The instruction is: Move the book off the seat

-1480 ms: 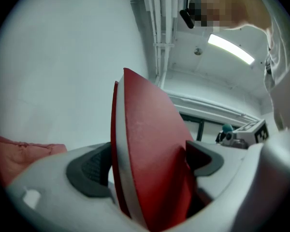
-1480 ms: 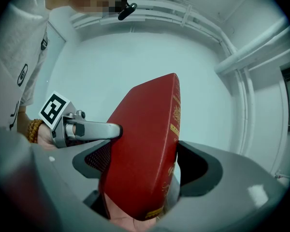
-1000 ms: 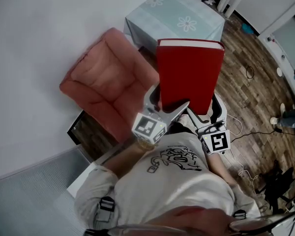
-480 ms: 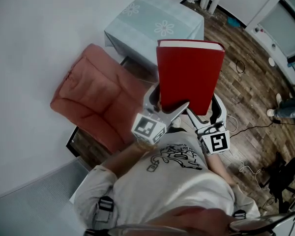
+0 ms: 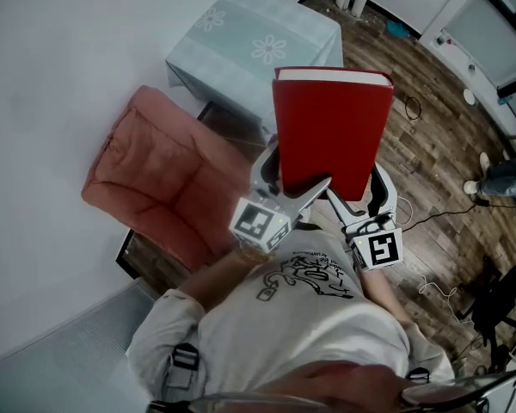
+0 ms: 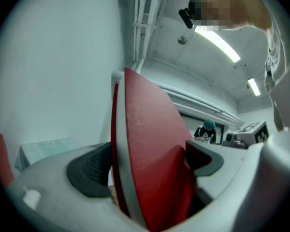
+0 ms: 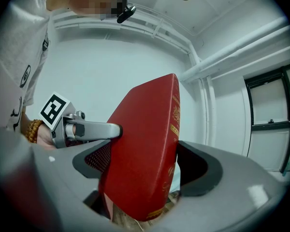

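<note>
A big red hardcover book [image 5: 331, 132] is held flat in front of me, above the wooden floor, to the right of the pink armchair [image 5: 163, 179]. My left gripper [image 5: 279, 183] is shut on its near left corner, and my right gripper [image 5: 370, 198] is shut on its near right corner. In the left gripper view the book [image 6: 150, 153] fills the gap between the dark pads [image 6: 89, 175]. The right gripper view shows the book's spine [image 7: 171, 129] with gold lettering, clamped between the jaws. The armchair's seat is bare.
A low table under a pale blue flowered cloth [image 5: 258, 46] stands beyond the armchair. Wooden floor [image 5: 430, 136] with loose cables lies to the right. Another person's leg and shoe [image 5: 490, 183] show at the right edge. White wall fills the left.
The armchair and the blue table have slid left in the head view, while the book and both grippers keep their place in it: I have carried the book away from the chair.
</note>
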Tool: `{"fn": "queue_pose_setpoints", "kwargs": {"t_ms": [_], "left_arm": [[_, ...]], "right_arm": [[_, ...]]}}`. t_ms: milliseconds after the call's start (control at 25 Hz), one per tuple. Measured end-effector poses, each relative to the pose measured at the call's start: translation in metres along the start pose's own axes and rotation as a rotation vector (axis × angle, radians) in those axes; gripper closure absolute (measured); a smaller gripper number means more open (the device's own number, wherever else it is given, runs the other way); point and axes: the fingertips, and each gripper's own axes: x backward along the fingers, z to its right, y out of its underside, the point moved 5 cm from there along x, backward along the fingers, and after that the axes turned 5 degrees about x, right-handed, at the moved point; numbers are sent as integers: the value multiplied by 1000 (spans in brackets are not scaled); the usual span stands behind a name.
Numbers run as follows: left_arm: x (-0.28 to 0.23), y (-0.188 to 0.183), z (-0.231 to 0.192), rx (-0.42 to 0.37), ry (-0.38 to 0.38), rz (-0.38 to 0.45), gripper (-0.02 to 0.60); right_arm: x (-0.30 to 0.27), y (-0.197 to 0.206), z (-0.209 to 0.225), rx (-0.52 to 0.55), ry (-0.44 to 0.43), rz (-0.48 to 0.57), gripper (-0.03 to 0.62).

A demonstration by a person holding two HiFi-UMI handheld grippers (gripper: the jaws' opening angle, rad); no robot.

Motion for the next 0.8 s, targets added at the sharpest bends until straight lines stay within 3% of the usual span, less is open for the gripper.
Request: {"fn": "queue_pose_setpoints", "kwargs": {"t_ms": [800], "left_arm": [[-48, 7, 6, 3, 30, -33, 117]], "right_arm": [[3, 13, 43, -14, 31, -7, 172]]}}
